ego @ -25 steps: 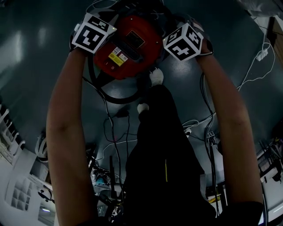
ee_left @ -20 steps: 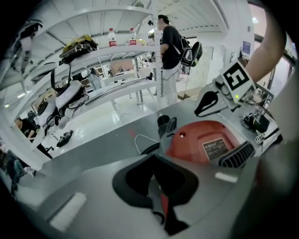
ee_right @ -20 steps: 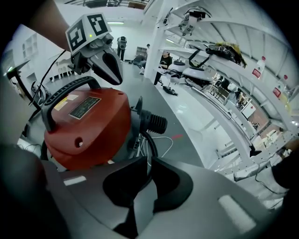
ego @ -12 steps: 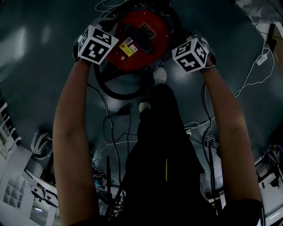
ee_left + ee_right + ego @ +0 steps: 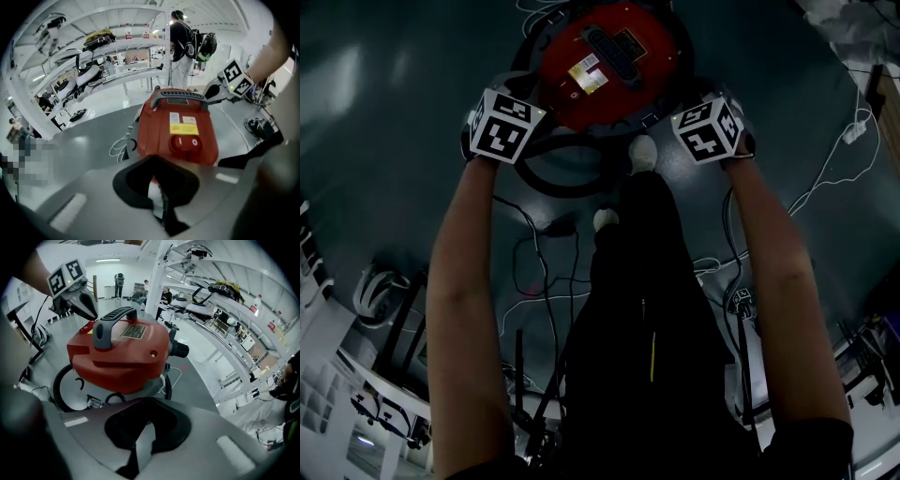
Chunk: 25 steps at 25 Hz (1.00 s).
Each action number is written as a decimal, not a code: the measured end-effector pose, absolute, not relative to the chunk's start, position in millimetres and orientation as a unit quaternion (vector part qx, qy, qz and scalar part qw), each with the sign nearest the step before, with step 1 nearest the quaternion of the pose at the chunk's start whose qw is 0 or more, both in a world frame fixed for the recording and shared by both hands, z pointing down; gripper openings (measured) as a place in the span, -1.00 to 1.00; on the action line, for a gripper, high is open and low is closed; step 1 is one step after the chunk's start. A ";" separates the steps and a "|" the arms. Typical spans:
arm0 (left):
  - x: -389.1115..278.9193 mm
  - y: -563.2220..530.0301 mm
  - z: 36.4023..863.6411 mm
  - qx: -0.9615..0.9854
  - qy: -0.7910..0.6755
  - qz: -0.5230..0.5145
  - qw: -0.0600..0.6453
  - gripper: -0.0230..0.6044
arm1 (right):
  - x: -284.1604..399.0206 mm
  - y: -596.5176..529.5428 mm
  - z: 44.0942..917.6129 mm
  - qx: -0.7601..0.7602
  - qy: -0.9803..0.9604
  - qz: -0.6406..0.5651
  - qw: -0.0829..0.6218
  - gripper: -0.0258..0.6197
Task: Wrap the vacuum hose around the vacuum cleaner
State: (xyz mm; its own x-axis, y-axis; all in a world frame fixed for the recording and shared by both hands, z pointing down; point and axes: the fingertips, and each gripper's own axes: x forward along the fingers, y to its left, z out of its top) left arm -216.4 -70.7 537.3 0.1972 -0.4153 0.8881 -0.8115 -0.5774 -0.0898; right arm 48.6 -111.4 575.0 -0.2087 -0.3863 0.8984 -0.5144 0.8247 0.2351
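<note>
- In the head view the red vacuum cleaner [image 5: 605, 56] stands on the dark floor [image 5: 403, 112] at the top of the frame. The grippers' marker cubes [image 5: 502, 127] flank its near edge, one on each side, and they cover the jaws in this view.
- The left gripper [image 5: 162, 206], seen in its own view, has its pads pressed together with nothing between them. That view alone shows the vacuum's face with the round red rocker switch [image 5: 185, 142] and the yellow label [image 5: 183, 127] above it. The other gripper hangs near the far end of the top.
- The right gripper [image 5: 136, 453] likewise has its jaws closed and empty. Its view alone shows the grey handle [image 5: 110, 324], the black hose port [image 5: 180, 350], and the ribbed black hose [image 5: 56, 387] curving on the floor close round the base.
- Only the head view shows a hose loop lying on the person's side of the vacuum, beside a white shoe [image 5: 642, 153].
</note>
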 end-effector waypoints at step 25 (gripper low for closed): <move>-64.8 93.8 650.7 0.791 -0.307 0.473 0.238 -0.90 | 85.8 19.5 688.2 0.322 -0.753 0.177 0.547 -0.93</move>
